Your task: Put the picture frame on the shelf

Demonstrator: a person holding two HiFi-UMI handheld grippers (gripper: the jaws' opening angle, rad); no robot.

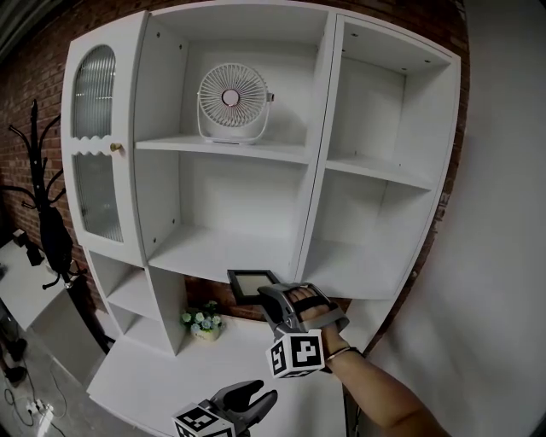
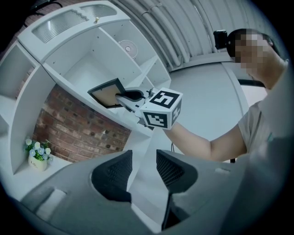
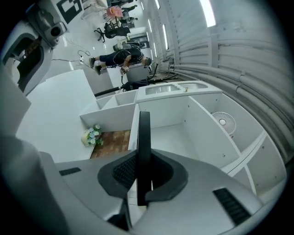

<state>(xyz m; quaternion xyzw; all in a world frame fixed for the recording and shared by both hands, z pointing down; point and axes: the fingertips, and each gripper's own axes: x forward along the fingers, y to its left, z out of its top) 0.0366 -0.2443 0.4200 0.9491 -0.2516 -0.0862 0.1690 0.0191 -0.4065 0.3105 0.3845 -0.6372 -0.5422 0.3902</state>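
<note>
Picture frame point(image 3: 144, 133) edge-on between jaws, right gripper point(image 3: 139, 170)

Looks to us like a mock-up living-room corner inside a big office-type hall: a white shelf unit point(image 1: 319, 145) with a desk fan point(image 1: 232, 101) and flower pot point(image 1: 201, 323) on a brick wall point(image 1: 34, 77), a coat stand point(image 1: 38, 171), then strip lights point(image 3: 206, 11) and office chairs point(image 3: 109, 30) beyond.

shelf point(image 1: 223, 253): matt white | wall point(image 1: 34, 81): rough brick | cabinet door point(image 1: 92, 81): ribbed glass
</note>
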